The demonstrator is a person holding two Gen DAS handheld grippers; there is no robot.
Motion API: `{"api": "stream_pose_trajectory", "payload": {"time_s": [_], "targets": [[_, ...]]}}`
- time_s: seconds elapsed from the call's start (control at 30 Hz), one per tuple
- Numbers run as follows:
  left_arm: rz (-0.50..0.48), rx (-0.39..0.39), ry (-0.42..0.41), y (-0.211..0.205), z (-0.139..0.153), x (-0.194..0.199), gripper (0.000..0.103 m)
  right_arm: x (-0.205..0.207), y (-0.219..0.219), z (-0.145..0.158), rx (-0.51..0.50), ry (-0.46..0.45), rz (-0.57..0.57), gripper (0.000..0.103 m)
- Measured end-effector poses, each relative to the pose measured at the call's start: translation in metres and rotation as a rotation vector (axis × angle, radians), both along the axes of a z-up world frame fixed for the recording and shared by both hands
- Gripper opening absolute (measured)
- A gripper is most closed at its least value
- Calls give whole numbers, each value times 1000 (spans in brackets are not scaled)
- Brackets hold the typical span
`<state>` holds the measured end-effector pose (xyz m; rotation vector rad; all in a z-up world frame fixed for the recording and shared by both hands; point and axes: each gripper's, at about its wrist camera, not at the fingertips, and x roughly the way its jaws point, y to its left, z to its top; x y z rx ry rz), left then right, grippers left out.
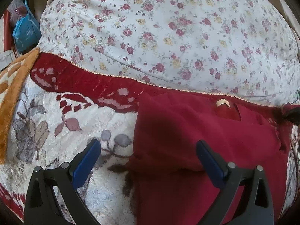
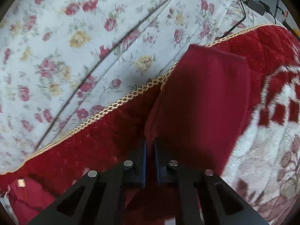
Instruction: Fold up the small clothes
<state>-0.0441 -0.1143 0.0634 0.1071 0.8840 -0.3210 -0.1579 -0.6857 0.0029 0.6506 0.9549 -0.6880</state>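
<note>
1. A dark red garment point(image 1: 196, 140) lies spread on a plush blanket point(image 1: 56, 131) patterned in red and cream with grey and mauve leaves; the blanket's braided tan edge runs across the scene.
2. Beyond that edge lies a white floral sheet point(image 1: 168, 28) printed with small red and yellow roses.
3. A small tan label point(image 1: 223, 103) shows on the garment near its far edge, close to the blanket's trim.
4. The left gripper point(image 1: 148, 150) hovers above the near left part of the garment with its blue-padded fingers point(image 1: 88, 161) standing wide apart; nothing is between them, and one finger is over the blanket, the other over the red cloth.
5. The right gripper point(image 2: 150, 150) has its two fingers drawn together, pinched on a raised fold of the dark red garment point(image 2: 202, 97), which rises from the pads toward the braided edge.
6. In the right wrist view, a thin dark cable point(image 2: 236, 24) and a small grey box lie on the sheet at the far right.
7. At the far left of the left wrist view sit an orange plush cloth point(image 1: 15, 86) and a blue bag point(image 1: 26, 31).
</note>
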Motion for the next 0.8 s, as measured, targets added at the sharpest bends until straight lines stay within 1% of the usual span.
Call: {"api": "stream_pose_trajectory", "payload": {"time_s": [0.1,0.2,0.27,0.3,0.33,0.37,0.4,0.43,0.47,0.53,0.6,0.63,0.67,0.7,0.73,0.77,0.8], "targets": [[4,-9,-15,5,6,-4,101,-18,18,38,-3,-99,70,9],[32,-38,-29,13,13,-4,101,-28,55,82,-2,-205,183,9],[54,-57,-28,19,15,-3,101,-27,93,111,-15,-263,284,9],[65,-66,-26,23,16,-2,101,-22,118,125,-17,-299,353,9],[79,-78,-24,27,17,-1,101,-20,136,133,-14,-321,397,9],[89,-86,-24,29,17,0,101,-16,164,139,-4,-344,470,9],[98,-93,-22,32,18,1,101,-10,185,141,7,-355,517,9],[103,-97,-17,34,17,2,101,-3,216,141,30,-372,591,9],[106,-102,-13,36,17,2,101,3,235,137,47,-379,636,9],[111,-115,-9,39,17,3,101,13,278,120,99,-385,730,9],[110,-124,-7,39,17,5,101,28,318,88,147,-343,815,11],[108,-130,-7,39,17,6,101,36,339,66,151,-288,845,11],[103,-141,-5,38,17,6,101,42,353,47,158,-229,870,28],[97,-153,3,38,17,7,101,44,370,25,190,-155,899,53],[91,-162,11,37,17,8,101,42,376,14,213,-127,908,59],[82,-173,22,35,17,9,101,37,379,8,227,-118,916,60],[74,-182,28,34,17,10,101,28,381,8,219,-128,928,60]]}}
